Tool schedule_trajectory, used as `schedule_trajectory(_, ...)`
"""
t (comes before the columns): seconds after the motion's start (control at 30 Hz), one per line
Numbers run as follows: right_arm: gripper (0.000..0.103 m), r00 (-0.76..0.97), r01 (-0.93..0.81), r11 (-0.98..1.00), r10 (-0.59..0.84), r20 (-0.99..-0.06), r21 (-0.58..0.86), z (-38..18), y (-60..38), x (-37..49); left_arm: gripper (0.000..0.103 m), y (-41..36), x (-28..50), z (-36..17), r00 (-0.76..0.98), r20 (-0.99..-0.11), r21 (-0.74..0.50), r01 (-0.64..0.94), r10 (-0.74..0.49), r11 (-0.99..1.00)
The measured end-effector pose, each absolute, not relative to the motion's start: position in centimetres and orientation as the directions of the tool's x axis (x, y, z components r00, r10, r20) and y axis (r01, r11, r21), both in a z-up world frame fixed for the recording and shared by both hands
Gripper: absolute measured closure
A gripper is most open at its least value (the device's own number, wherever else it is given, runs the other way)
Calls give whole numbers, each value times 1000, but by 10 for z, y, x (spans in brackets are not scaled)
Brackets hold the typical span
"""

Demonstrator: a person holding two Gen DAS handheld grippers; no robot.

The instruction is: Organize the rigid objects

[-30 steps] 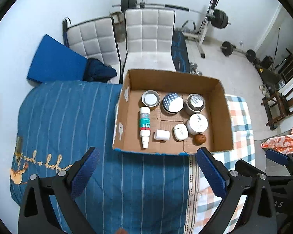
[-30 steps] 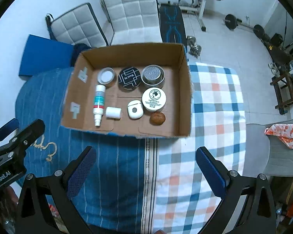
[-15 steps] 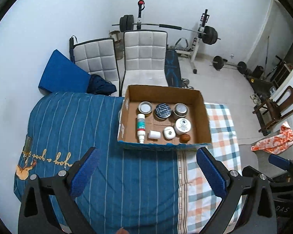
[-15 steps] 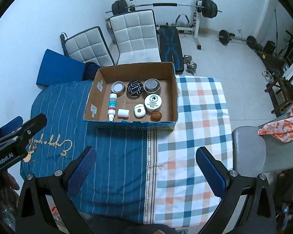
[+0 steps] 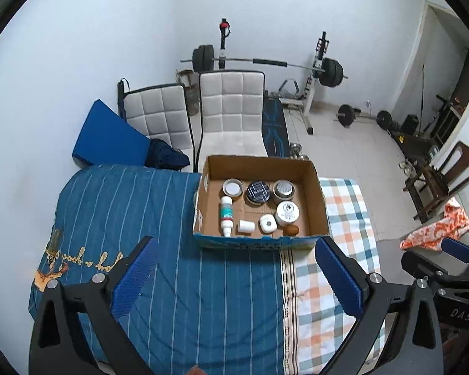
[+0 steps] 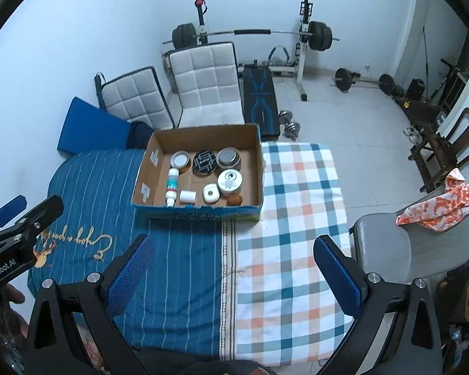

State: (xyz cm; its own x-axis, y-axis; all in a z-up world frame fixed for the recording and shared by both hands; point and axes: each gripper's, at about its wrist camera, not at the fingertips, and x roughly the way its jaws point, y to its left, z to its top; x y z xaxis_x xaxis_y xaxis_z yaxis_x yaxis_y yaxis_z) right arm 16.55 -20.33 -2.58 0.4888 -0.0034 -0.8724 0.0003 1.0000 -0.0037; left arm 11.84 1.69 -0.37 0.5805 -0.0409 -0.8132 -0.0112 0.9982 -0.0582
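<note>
Both claws, left [image 5: 234, 268] and right [image 6: 231, 265], gape wide, empty; cardboard box [image 6: 200, 211] well ahead.

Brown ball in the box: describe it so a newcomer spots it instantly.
On the bed sits an open cardboard box. The brown ball lies in its near right corner, before the white jar; it is the only brown, unlabelled thing inside.

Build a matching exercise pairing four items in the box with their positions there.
Column 1:
1. spray bottle
2. dark tin
3. brown ball
4. white jar

Column 2:
A. front right corner
B. back row, middle
C. left side, lying down
D. just behind the ball

Pairs: 1-C, 2-B, 3-A, 4-D
</note>
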Motion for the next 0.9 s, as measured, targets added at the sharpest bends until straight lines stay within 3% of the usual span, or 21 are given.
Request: schedule_trajectory(0.9, 0, 562, 12, 998, -55, -825, -58, -1, -199, 162, 0, 14, 108, 7, 613, -789, -48, -9, -32, 999)
